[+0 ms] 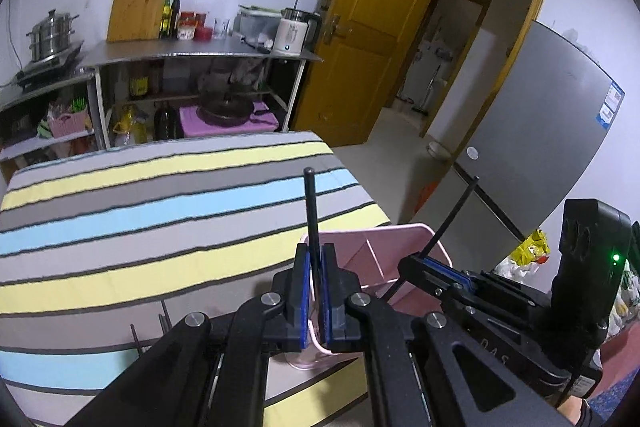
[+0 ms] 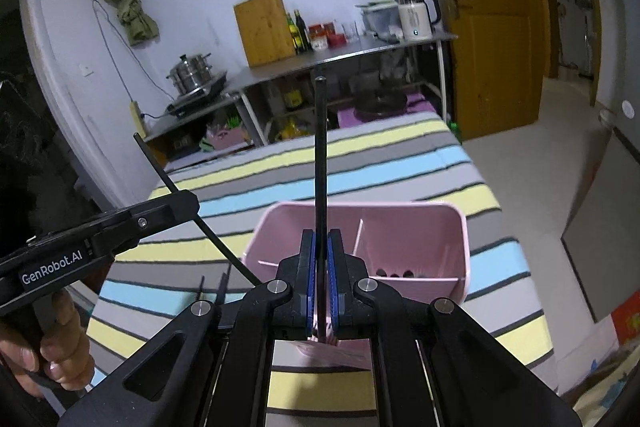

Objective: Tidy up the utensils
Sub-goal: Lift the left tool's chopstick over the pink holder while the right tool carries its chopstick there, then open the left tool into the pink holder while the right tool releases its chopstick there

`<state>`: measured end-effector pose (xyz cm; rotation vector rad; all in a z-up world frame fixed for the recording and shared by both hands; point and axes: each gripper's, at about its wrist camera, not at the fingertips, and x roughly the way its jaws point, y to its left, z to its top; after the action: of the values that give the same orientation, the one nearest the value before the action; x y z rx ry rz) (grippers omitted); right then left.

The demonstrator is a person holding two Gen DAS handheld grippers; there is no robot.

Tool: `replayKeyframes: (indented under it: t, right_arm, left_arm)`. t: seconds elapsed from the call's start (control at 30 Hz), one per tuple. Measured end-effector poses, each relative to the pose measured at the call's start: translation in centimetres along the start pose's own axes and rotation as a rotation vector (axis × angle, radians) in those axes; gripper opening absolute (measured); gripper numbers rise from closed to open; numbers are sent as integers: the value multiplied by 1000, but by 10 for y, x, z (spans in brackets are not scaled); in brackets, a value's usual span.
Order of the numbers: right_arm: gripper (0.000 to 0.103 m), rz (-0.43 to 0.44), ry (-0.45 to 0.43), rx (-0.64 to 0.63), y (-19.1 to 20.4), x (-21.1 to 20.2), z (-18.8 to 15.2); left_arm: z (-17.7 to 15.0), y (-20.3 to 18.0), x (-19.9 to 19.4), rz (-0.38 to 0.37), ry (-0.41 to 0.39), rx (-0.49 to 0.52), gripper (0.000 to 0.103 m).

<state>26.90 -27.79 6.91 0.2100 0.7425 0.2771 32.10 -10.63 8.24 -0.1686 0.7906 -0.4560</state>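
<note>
My left gripper [image 1: 315, 259] is shut on a black chopstick [image 1: 311, 211] that sticks up past its fingertips. My right gripper [image 2: 321, 247] is shut on another black chopstick [image 2: 320, 155], also upright. Both hover at the near side of a pink divided utensil holder [image 2: 448, 223], which stands on the striped table and also shows in the left wrist view [image 1: 384, 247]. The right gripper with its chopstick [image 1: 450, 217] appears in the left wrist view; the left gripper [image 2: 176, 205] with its chopstick [image 2: 156, 163] appears in the right wrist view. More dark chopsticks [image 2: 222, 287] lie on the cloth, mostly hidden.
The table carries a striped cloth [image 1: 160, 211] of grey, yellow and blue. Behind it stands a metal shelf unit [image 1: 200, 53] with a kettle, bottles, cutting board and pots. A wooden door [image 1: 372, 27] and a grey fridge [image 1: 540, 131] are at the right.
</note>
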Motion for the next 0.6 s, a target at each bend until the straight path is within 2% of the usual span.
replayKeyframes:
  t: [0.17, 0.27, 0.33, 0.6]
  right_arm:
    - [6, -4, 23, 23, -10, 5, 0]
    - [9, -16, 15, 33, -14, 1, -1]
    - [16, -21, 8, 37, -14, -3, -2]
    - [18, -20, -15, 40, -15, -23, -11]
  left_arm:
    - [-3, 6, -1, -1, -12, -11, 8]
    - [-2, 8, -9, -7, -30, -19, 17]
    - [-3, 8, -16, -7, -42, -24, 22]
    - [-18, 9, -52, 4, -98, -34, 36]
